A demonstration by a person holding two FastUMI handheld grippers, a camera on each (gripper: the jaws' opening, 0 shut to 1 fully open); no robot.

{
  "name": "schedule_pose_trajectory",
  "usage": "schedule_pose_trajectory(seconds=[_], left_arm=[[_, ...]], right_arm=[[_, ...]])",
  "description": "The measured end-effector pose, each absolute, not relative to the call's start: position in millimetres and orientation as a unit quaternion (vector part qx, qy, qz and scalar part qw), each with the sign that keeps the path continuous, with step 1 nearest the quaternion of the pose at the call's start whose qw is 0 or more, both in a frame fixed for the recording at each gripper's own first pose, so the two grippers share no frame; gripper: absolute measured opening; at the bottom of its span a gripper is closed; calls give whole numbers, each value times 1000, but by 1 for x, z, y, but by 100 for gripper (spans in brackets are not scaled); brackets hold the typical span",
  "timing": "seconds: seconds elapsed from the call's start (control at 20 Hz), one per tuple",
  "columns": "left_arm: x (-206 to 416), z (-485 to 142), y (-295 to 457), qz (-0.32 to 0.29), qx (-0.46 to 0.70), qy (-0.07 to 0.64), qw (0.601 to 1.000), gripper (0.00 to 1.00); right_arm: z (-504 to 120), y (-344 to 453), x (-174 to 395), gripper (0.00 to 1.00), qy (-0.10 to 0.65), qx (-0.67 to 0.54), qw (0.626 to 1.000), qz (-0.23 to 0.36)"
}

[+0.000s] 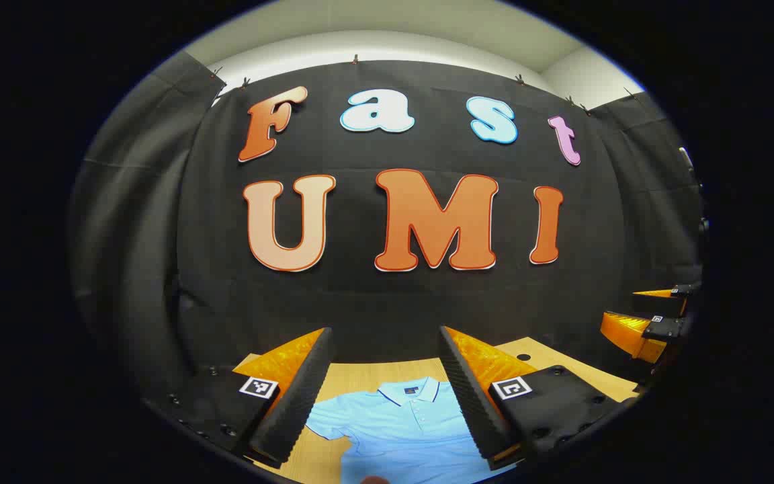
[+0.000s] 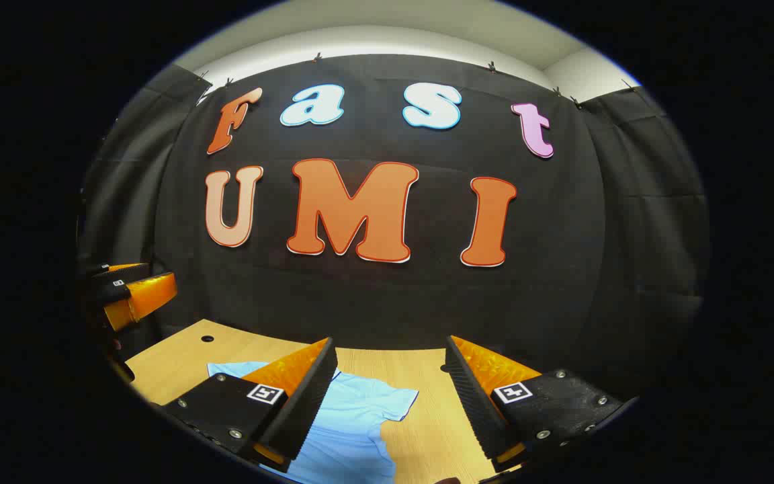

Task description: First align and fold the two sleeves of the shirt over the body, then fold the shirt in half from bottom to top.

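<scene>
My light-wood table (image 1: 565, 366) carries a pale blue polo shirt (image 1: 400, 423) before the black cloth wall (image 1: 387, 302); my left gripper (image 1: 387, 393) and right gripper (image 2: 390, 396) gape, seemingly above it.

Both fisheye views are evenly and brightly lit from overhead, with a pale glow along the white ceiling strip (image 1: 387, 47), soft faint shadows on the light wooden bench (image 2: 420, 430), sharp focus at centre, and strong curved distortion with darkening toward the edges.
</scene>
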State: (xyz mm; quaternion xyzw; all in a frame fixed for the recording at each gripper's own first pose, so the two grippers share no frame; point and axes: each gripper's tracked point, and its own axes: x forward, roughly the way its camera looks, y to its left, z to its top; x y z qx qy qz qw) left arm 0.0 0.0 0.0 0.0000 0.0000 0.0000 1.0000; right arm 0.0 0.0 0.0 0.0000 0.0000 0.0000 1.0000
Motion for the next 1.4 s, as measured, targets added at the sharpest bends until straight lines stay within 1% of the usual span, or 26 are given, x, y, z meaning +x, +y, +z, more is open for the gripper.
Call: schedule_pose_trajectory(seconds=[0.35,0.85,1.1,1.25,1.4], left_arm=[[-10,3,9,1,-1,-9,1000,100],[-14,7,23,-8,5,-16,1000,100],[-6,-6,34,4,-2,-5,1000,100],[0,-2,35,15,9,-13,1000,100],[6,-4,33,37,15,-7,999,100]], right_arm=[[1,13,0,98,3,1,1000,4],[-1,21,-1,98,9,-8,1000,-10],[-19,15,14,98,36,-21,999,-16],[-28,13,33,98,45,-25,999,-1],[-44,4,60,98,73,-27,997,9]])
